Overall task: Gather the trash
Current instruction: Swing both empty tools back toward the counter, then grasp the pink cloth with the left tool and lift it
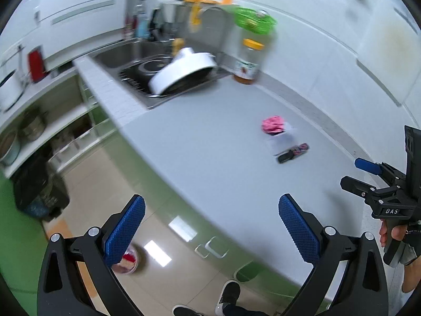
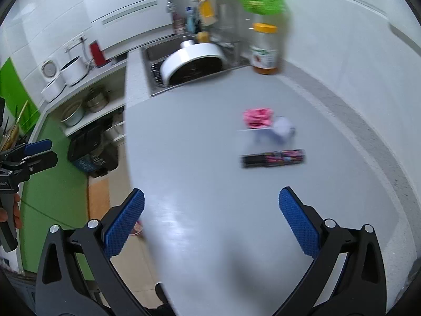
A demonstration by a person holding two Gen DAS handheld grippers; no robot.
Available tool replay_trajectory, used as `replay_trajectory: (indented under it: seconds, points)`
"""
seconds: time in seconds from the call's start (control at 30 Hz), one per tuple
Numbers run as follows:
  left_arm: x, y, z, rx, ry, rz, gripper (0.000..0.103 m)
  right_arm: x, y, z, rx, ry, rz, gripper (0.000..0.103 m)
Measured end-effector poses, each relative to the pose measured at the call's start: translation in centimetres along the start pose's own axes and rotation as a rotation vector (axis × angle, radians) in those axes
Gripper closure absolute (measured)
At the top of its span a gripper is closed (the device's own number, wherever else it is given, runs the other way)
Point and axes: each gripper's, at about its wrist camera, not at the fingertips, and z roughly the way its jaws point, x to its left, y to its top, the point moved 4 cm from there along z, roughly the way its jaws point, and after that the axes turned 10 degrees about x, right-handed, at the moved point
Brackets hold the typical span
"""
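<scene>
Left tool (image 1: 211, 226): jaws spread wide, nothing between them, touching nothing. It hangs over the counter edge, with floor below on its left side and counter below on its right.
Right tool (image 2: 211, 223): jaws spread wide, nothing held, nothing touched. It hovers above the near part of the counter (image 2: 200, 173).
Right tool in left view: seen at the right edge (image 1: 368, 173), gripped by a hand (image 1: 394, 234); blue pads apart.
Left tool in right view: seen at the left edge (image 2: 31, 152), off the counter, over the floor.
Pink wad (image 2: 257, 117): crumpled, on the counter, well ahead of both tools.
White scrap (image 2: 282, 129): crumpled, pale, just beside the pink wad on its right; the blur hides whether they touch.
Dark wrapper (image 2: 273, 158): long and flat, with coloured print, lying crosswise on the counter nearer the right tool than the pink wad.
Path to trash: bare counter surface between the right tool and the three pieces.
Jar (image 2: 264, 50): yellow lid, upright at the far end of the counter, beside the sink (image 2: 158, 50).
Pan (image 2: 193, 63): white outside, dark inside, tilted in the sink.
Green bag (image 2: 263, 1): behind the jar, blurred.
Bin (image 1: 39, 192): dark, on the floor left of the counter, under the shelves.
Shoes (image 1: 229, 297): visible on the floor below the left tool.
</scene>
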Motion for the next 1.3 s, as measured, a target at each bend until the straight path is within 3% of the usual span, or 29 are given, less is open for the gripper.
replay_trajectory:
  seconds: [0.33,0.8,1.03,1.3]
  points:
    - [-6.8,6.0,5.5,0.048,-0.044,0.126,0.006,-6.2,1.0,0.8,0.011,-0.018,0.067,0.003]
    - [-12.1,15.1,16.2,0.155,-0.120,0.283,0.006,-9.6,3.0,5.4,0.064,-0.032,0.177,0.003]
    - [-13.9,17.7,21.9,0.230,-0.143,0.309,0.006,-11.5,3.0,7.8,0.097,-0.040,0.234,0.003]
    - [-14.5,18.1,26.0,0.298,-0.201,0.299,0.006,-12.7,3.4,9.2,0.114,-0.040,0.269,0.003]
